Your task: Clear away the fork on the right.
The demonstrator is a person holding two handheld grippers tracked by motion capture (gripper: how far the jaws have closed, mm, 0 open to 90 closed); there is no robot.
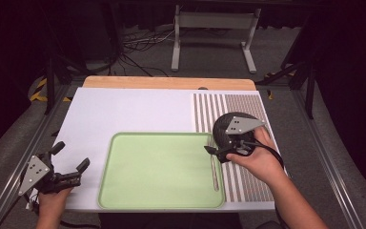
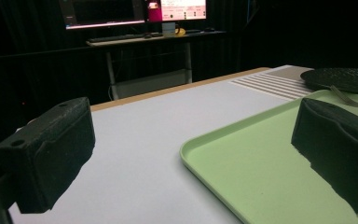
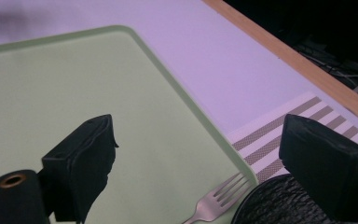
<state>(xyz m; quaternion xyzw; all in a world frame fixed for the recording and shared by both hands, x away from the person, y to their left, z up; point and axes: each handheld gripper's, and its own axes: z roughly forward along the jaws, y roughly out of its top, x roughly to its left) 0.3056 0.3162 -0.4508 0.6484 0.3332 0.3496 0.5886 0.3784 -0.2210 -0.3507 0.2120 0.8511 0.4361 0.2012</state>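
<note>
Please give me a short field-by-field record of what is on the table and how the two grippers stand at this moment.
surface: white table top with a striped placemat at its right
tray: green tray, near middle, bare apart from the fork
fork: fork lying along the tray's right edge, tines toward the far side
dark item: black round plate on the placemat, beside the tray's far right corner
left gripper: left gripper open, holding nothing, left of the tray
right gripper: right gripper open, over the tray's far right corner, above the fork

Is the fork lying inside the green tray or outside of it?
Inside. The fork lies flat along the right edge of the green tray, within its rim, tines near the far corner.
</note>
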